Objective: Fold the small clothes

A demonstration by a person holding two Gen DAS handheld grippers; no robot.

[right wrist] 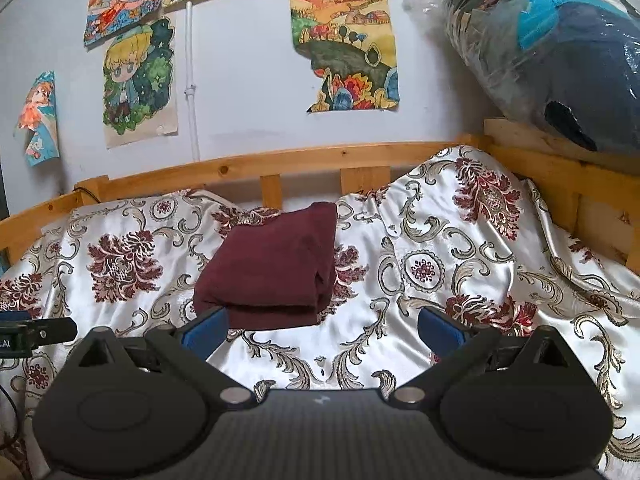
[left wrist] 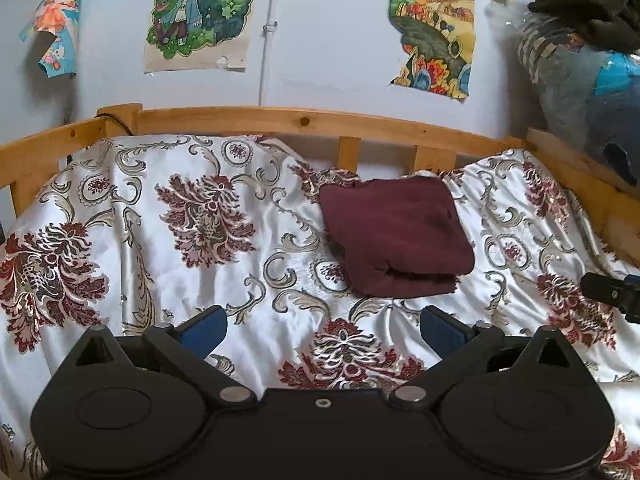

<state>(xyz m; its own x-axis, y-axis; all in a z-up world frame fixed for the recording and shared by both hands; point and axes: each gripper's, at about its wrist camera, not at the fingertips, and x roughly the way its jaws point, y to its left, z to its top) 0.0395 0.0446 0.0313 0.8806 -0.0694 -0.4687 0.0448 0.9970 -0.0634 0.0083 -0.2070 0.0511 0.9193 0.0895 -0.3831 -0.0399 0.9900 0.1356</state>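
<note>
Both grippers, left gripper (left wrist: 324, 330) and right gripper (right wrist: 323, 330), gape wide and empty; maroon garment (right wrist: 276, 268) (already folded) at eleven o'clock needs only gentle edge-squaring.

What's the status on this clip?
Left gripper and right gripper open, holding nothing. Maroon cloth folded on the bedspread. Nothing in the way.

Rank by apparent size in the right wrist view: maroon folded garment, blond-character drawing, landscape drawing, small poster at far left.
1. Maroon folded garment, though it is nearer the camera.
2-3. Landscape drawing and blond-character drawing, too close to rank.
4. Small far-left poster.
</note>
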